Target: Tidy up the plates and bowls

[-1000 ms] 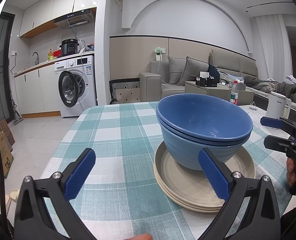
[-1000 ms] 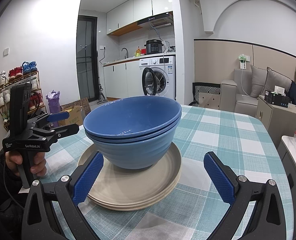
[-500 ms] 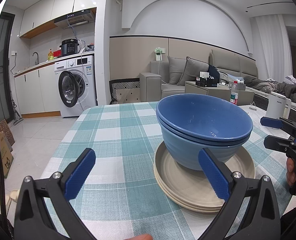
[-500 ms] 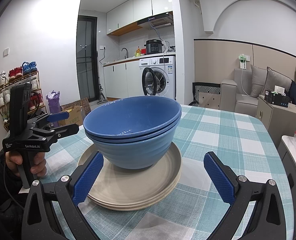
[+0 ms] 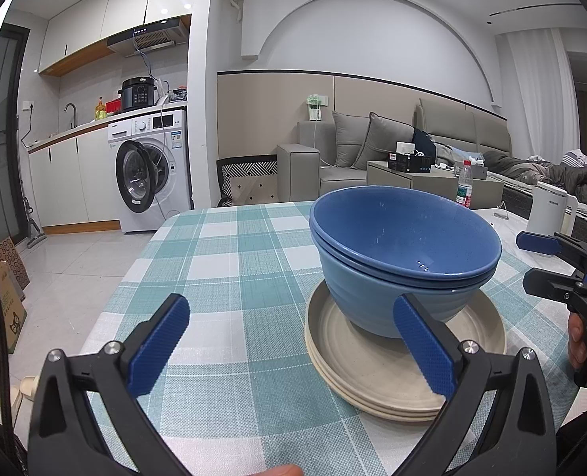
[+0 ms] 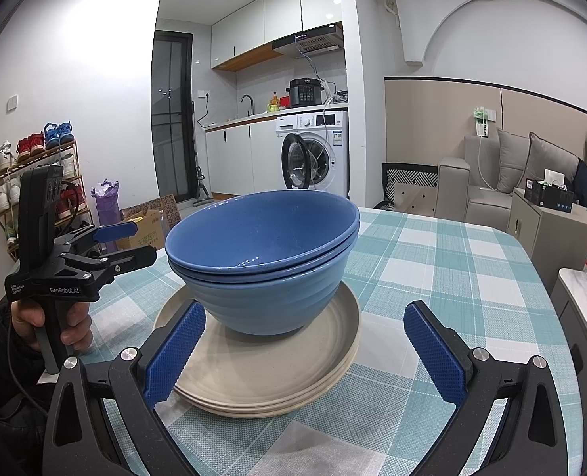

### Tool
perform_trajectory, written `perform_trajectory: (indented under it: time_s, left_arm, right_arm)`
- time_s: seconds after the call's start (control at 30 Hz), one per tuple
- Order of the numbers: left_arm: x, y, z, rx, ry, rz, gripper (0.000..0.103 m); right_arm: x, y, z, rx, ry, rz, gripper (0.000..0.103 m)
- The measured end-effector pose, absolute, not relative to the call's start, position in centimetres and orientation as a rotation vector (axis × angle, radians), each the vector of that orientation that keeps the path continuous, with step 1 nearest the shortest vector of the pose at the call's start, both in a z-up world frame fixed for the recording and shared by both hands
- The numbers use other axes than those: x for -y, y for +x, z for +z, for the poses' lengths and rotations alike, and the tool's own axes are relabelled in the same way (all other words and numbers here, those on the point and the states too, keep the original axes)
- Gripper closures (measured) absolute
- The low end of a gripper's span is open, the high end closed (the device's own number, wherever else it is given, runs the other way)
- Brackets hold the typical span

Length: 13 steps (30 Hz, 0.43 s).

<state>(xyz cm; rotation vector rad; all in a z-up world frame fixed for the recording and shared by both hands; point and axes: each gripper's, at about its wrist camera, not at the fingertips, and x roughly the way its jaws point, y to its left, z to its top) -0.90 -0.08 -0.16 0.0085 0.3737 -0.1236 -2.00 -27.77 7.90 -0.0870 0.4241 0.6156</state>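
Left tongs (image 5: pixel 291 341): spread wide, gripping nothing, low over the checked tablecloth (image 5: pixel 222 277), right pad just in front of the dish stack. Right tongs (image 6: pixel 305 347): equally wide and bare, left pad overlapping the near rim of the plates (image 6: pixel 261 373) in view, contact impossible to tell.

Judged stage: stacking apparently finished, both tools parked on either side of the pile. Best to draw each tool straight back from the table, pads kept apart, without brushing the plate rim; a nudge there could slide the pile across the cloth.

Bowls (image 6: pixel 265 261): blue, nested one inside another, upright, sitting in the middle of the plates; top bowl holding nothing, only light glints on its inside. Plates: beige, stacked flat near the table's near edge.
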Motion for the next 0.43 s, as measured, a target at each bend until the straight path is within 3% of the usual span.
perform_trajectory:
  time_s: [0.43]
  left_arm:
    - [0.12,-0.88,-0.17,-0.374,0.009,-0.124,0.000]
  right_arm:
    - [27.76,-2.00,7.90,-0.425,-0.087,0.615,0.001]
